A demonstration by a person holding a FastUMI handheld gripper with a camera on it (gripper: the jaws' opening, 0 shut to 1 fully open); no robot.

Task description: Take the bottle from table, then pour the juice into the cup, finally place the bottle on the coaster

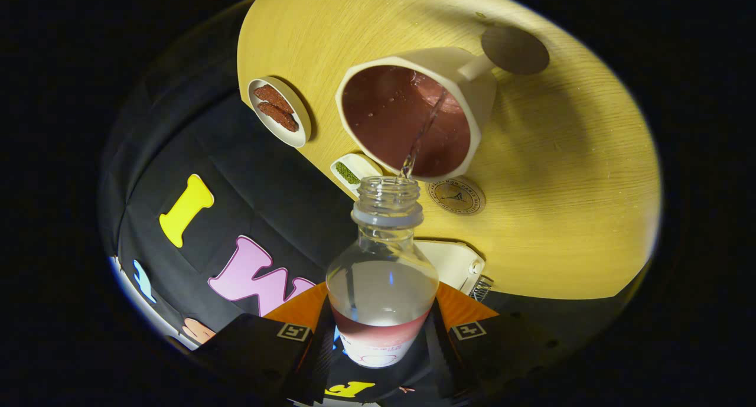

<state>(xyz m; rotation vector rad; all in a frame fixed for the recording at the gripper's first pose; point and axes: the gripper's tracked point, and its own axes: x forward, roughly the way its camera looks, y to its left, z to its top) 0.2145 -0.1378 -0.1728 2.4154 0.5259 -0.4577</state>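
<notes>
Gripper (381, 336) clamps bottle (383, 277) between both fingers, tilted, clear stream running into cup (413, 120) on table (561, 188).

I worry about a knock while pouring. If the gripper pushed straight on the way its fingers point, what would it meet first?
Probably the cup. The gripper is shut on the bottle, whose open mouth sits just short of the cup's near rim, so the bottle would touch there first; depth is hard to judge.

Light wooden table (561, 218), black cloth wall (236, 176) behind
</notes>
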